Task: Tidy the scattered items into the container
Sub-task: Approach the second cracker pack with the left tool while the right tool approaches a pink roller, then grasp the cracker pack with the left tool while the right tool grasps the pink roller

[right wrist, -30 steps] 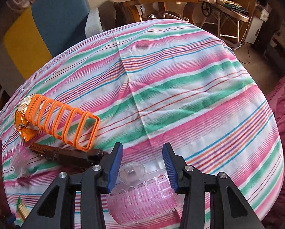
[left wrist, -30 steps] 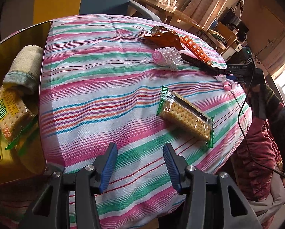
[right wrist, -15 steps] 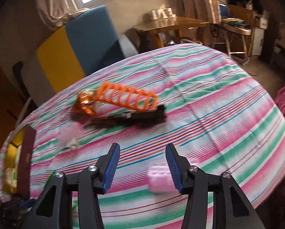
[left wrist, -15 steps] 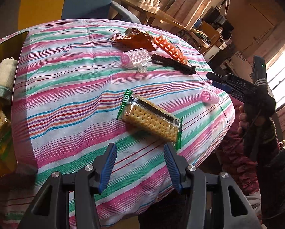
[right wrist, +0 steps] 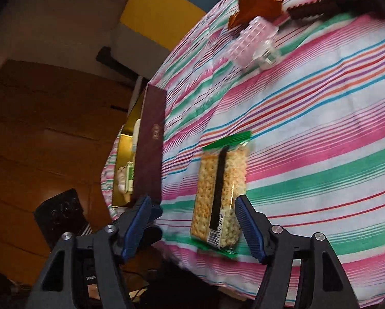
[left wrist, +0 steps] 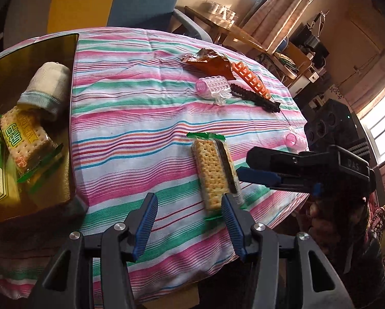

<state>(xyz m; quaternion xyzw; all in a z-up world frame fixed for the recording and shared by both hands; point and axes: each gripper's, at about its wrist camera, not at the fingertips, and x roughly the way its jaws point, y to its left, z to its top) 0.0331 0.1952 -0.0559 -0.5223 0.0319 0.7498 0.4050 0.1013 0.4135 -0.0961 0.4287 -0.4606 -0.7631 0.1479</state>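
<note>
Now both grippers flank the cracker pack (left wrist: 216, 173) on the striped cloth (left wrist: 130, 118).
Left gripper (left wrist: 190, 222) and right gripper (right wrist: 192, 228) gape wide, grasping nothing; the box (left wrist: 71, 118) sits left, holding 1 cracker pack, a sock, a carton.

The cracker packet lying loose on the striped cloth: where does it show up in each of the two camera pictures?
Left wrist view: the cracker packet lies right of centre, low, just beyond the right fingertip.
Right wrist view: the same packet sits centre, low, beside the right finger.
Shared landmark: the large pink hair roller, farther up the cloth in both.
</note>
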